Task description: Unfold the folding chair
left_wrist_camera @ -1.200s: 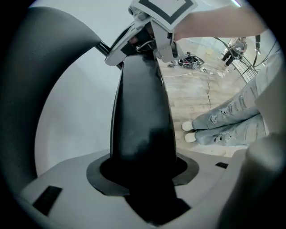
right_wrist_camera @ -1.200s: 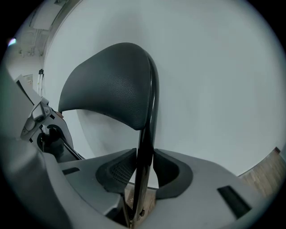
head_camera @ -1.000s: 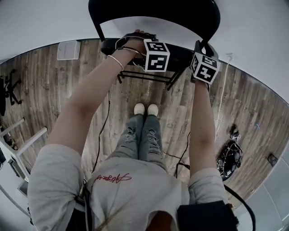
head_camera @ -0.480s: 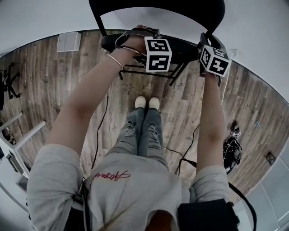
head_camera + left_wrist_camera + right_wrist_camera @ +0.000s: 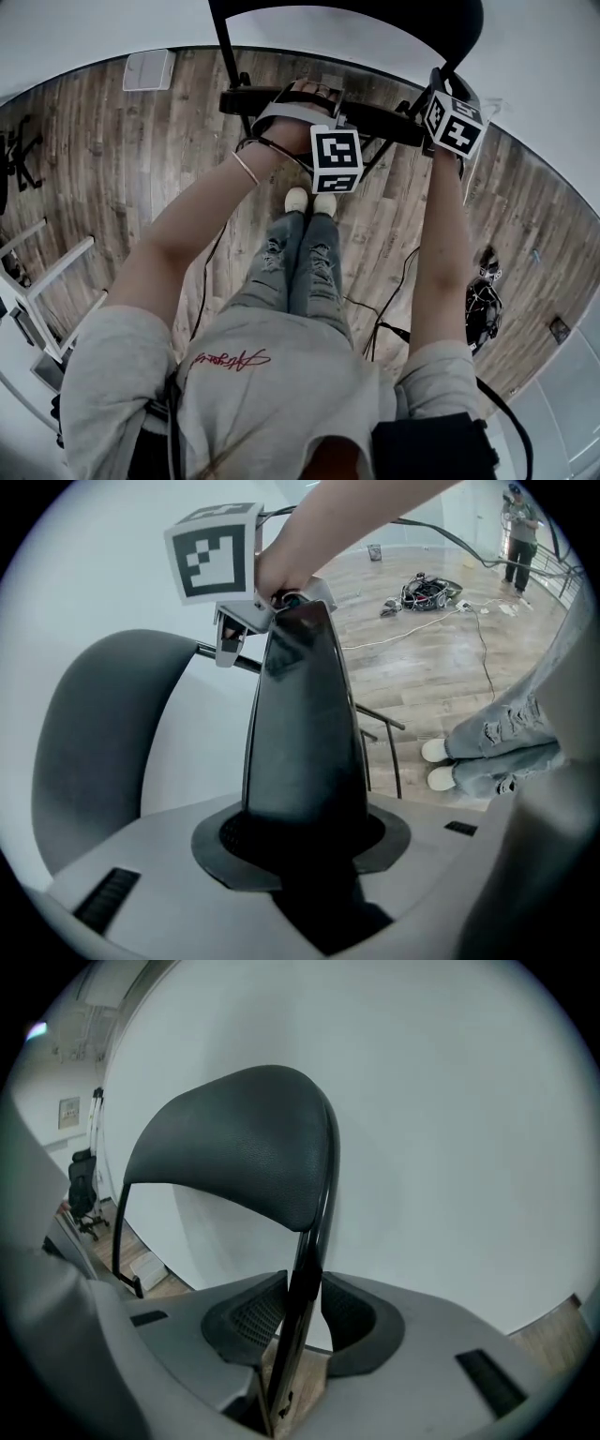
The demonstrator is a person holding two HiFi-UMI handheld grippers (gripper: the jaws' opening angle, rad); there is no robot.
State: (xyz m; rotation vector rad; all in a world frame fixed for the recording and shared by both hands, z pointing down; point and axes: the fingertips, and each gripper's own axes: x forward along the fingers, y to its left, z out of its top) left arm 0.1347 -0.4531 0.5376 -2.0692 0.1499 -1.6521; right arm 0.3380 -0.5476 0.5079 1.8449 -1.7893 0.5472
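Seat [image 5: 302, 733] has swung out from the backrest [image 5: 94, 742] in the last second. My left gripper [image 5: 300, 855], which sat close under the backrest a moment ago, has drawn back from it toward my shoes [image 5: 309, 202], and the seat's front edge came with it. Its jaws have nipped in a little over that time. They now stand part-way closed, pads pressed on either face of that black slab, so the hold looks firm.

My right gripper [image 5: 302, 1326] has barely stirred. Its jaws are narrow, clamped on the thin black frame tube [image 5: 314, 1232] that runs down from the side of the backrest. That pins the frame in place while the other hand pulls.

The folding chair [image 5: 441, 19] stands on the wooden floor [image 5: 141, 159] in front of me, with the white wall [image 5: 450, 1147] just behind the backrest. In the left gripper view, pale wall shows between seat and backrest, so I judge the chair partly open but not yet flat.

For the task, that means the hinge is giving and the pull is working. What's left, I reckon, is to bring the seat's front edge further out and down from the backrest until it stops, keeping the frame steady all the while.
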